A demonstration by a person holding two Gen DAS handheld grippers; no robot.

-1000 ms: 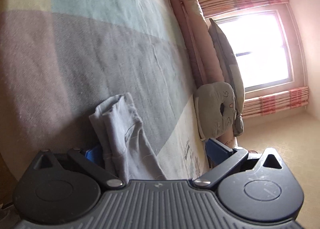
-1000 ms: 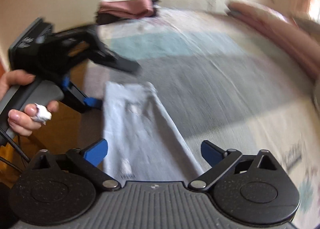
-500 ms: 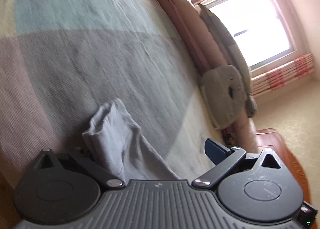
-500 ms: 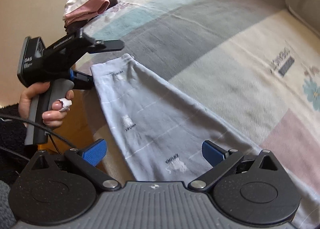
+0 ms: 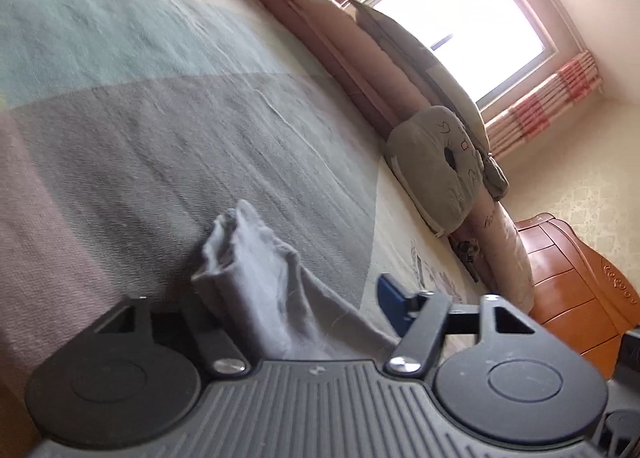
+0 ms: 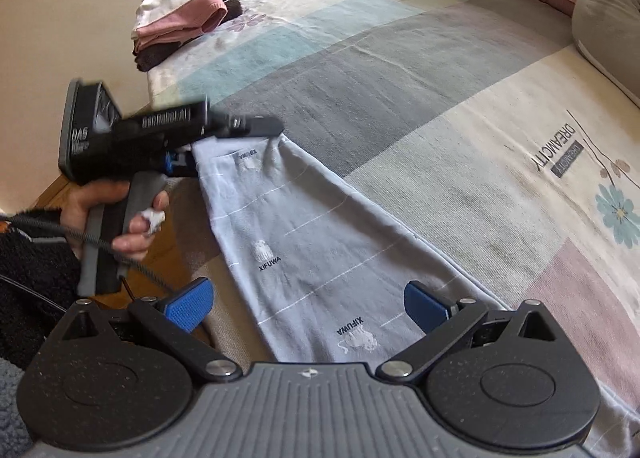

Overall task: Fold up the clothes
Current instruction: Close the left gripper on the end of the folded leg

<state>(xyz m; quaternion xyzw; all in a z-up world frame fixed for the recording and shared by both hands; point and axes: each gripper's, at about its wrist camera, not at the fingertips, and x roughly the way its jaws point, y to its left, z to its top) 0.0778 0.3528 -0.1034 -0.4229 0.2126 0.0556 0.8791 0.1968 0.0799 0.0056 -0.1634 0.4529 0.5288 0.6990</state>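
Closing left gripper (image 5: 304, 294) on garment (image 6: 320, 250), seemingly.

Left gripper (image 5: 304, 298) fingers just closing, bunched end of grey garment (image 5: 256, 258) between them

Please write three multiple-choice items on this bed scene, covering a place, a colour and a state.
1. Where does the pile of folded pink and dark clothes sit?
A. at the far corner of the patchwork bedspread
B. on the wooden floor
C. on the grey cushion

2. What colour is the long printed cotton garment laid along the bed's edge?
A. red
B. pale blue-grey
C. black

3. How do the right tongs stand?
A. shut on the garment
B. holding the cushion
C. open above the garment

Answers: 1 A, the pile rests by the wall at the bedspread's far corner; 2 B, the fabric is pale blue-grey with white prints; 3 C, both blue pads stand apart with cloth visible between.
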